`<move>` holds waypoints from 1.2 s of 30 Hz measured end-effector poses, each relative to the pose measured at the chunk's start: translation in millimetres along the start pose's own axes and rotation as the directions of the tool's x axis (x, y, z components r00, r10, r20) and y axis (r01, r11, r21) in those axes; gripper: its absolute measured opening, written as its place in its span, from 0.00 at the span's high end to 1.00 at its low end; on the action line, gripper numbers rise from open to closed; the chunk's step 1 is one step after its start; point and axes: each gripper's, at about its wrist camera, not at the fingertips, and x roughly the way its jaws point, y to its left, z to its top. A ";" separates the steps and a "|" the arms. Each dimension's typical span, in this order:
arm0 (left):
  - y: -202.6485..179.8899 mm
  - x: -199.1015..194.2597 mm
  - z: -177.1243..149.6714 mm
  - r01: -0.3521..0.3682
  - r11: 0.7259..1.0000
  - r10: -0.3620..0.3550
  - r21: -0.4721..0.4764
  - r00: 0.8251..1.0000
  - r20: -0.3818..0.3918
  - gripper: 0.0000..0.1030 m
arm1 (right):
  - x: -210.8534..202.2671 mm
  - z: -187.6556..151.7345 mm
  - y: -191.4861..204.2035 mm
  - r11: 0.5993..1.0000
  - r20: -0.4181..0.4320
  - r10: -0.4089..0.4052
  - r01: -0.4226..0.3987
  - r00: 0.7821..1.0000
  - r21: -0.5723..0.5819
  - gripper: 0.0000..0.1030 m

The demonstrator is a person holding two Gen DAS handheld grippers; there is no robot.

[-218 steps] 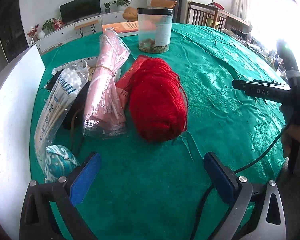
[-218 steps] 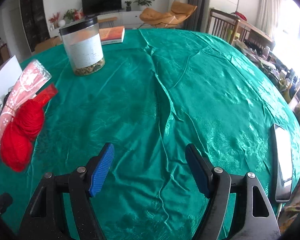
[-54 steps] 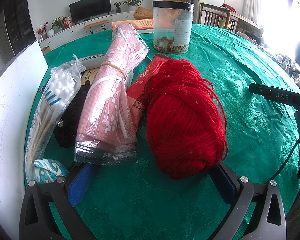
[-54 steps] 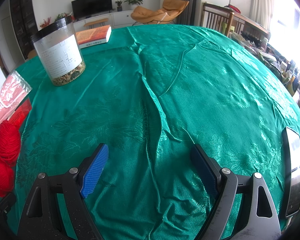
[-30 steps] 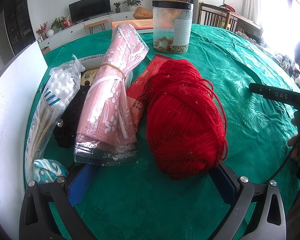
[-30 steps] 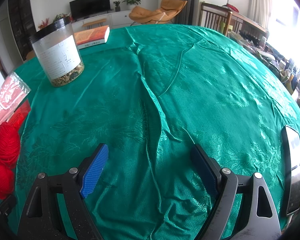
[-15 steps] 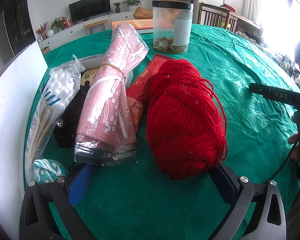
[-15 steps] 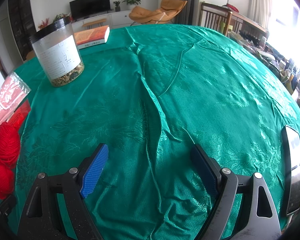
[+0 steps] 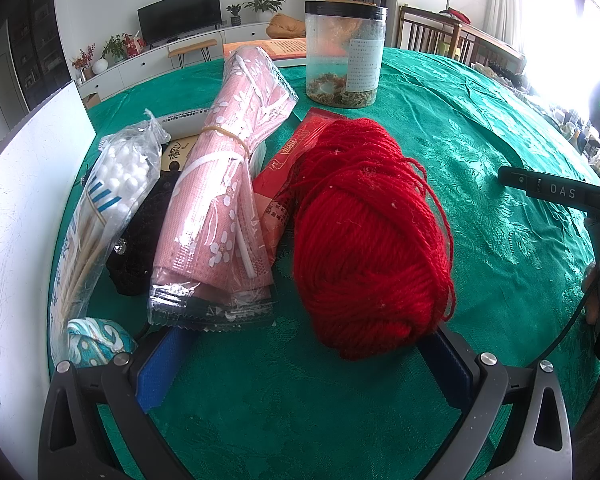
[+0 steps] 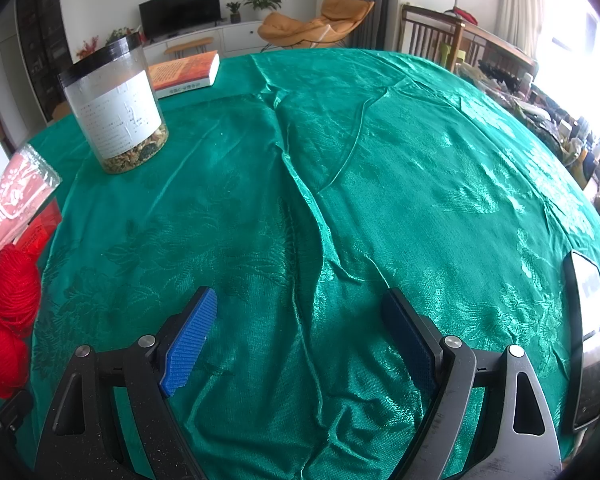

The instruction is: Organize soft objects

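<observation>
Left wrist view: the left gripper (image 9: 300, 364) gapes wide, the red yarn skein (image 9: 370, 236) lying at its 12 o'clock. Right wrist view: the right gripper (image 10: 300, 338) spread over bare green tablecloth (image 10: 380, 184), yarn at 9 o'clock.

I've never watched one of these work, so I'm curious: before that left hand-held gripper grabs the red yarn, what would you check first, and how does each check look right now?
1. Left hand-held gripper open wide: ok.
2. Red yarn between its fingers: not ok, only the near end sits by the right finger.
3. Pink packet clear of the left finger: not ok, its edge overlaps the tip.
4. Loose strands free of the red packet beneath: cannot tell.
5. Right hand-held gripper out of the way: ok, open over bare tablecloth.
</observation>
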 end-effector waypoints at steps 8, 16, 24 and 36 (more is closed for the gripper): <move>-0.1 0.0 0.0 0.000 1.000 0.000 0.000 1.000 0.000 0.00 | -22.8 -4.9 19.4 0.998 0.089 0.001 0.003 0.996 -0.055 0.16; -0.2 0.0 0.0 0.000 1.000 0.000 0.000 1.000 0.000 0.00 | -16.8 -9.7 13.6 1.000 0.034 0.030 -0.030 0.999 -0.004 0.16; -0.3 0.0 0.0 -0.001 1.000 0.001 -0.001 1.000 0.000 0.00 | -8.7 -11.0 14.2 1.000 0.000 0.011 -0.011 1.000 0.001 0.15; -0.4 0.1 0.1 -0.001 1.000 0.001 -0.001 1.000 0.000 0.00 | -9.6 -12.0 14.7 1.000 0.000 0.011 -0.011 1.000 -0.004 0.15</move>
